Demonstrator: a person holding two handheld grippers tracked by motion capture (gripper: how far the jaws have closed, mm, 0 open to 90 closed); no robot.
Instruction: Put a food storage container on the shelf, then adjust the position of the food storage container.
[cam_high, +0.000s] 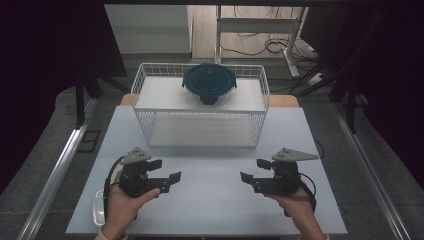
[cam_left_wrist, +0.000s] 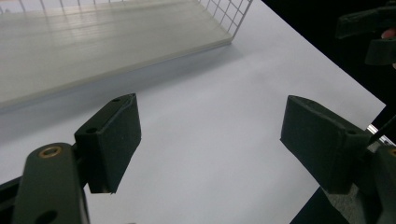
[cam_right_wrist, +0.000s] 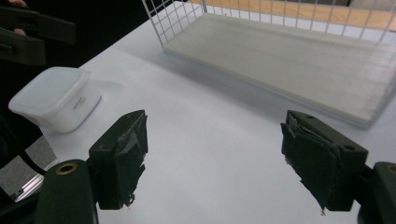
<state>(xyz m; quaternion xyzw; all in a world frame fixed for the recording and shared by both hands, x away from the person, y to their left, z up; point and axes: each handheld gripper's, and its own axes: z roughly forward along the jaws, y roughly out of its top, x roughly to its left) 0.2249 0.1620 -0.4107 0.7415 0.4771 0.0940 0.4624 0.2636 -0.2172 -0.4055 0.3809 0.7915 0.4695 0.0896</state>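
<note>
high view: both grippers held low over the white table (cam_high: 210, 200), jaws spread wide with nothing between them.
left gripper (cam_high: 169, 170) and right gripper (cam_high: 252, 170) face each other, well apart; a white lidded tub (cam_right_wrist: 56, 98) sits by the left hand. farther back, a dark-lidded glass container (cam_high: 209, 82) rests on the wire rack (cam_high: 145, 95); dark room around.

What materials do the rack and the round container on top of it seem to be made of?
The rack looks like white-coated metal wire: thin rods in a grid. Its shelves look like pale matte boards. The round container seems clear glass or plastic, see-through at its wall; its lid looks like dark blue plastic with side clips.
</note>
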